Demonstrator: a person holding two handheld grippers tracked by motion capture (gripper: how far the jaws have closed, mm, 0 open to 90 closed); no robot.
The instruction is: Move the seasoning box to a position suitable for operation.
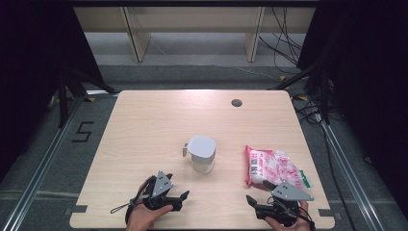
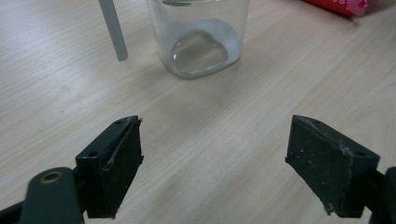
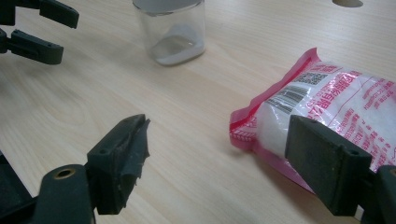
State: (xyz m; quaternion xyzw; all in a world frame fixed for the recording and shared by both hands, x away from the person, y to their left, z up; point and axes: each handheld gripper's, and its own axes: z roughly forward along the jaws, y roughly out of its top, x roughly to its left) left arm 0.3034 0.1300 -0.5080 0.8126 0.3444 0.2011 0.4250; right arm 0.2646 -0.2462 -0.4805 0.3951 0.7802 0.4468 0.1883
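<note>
A clear jar [image 1: 201,154] with a pale lid stands near the table's middle, and a grey tab hangs off its left side [image 2: 113,30]. A thin layer of white powder lies in the jar's bottom [image 2: 201,46] [image 3: 170,35]. A red-and-white sealed packet [image 1: 273,168] [image 3: 327,100] lies flat to the right of the jar. My left gripper [image 1: 183,200] [image 2: 215,126] rests open near the front edge, pointing at the jar with bare table between its jaws. My right gripper [image 1: 253,204] [image 3: 217,126] is open too, just short of the packet's near end.
The light wooden table [image 1: 144,125] has a round cable hole [image 1: 236,102] at the back right. Dark curtains, frame rails and cables flank it on the floor. The left gripper's fingers [image 3: 37,28] show in the upper left of the right gripper view.
</note>
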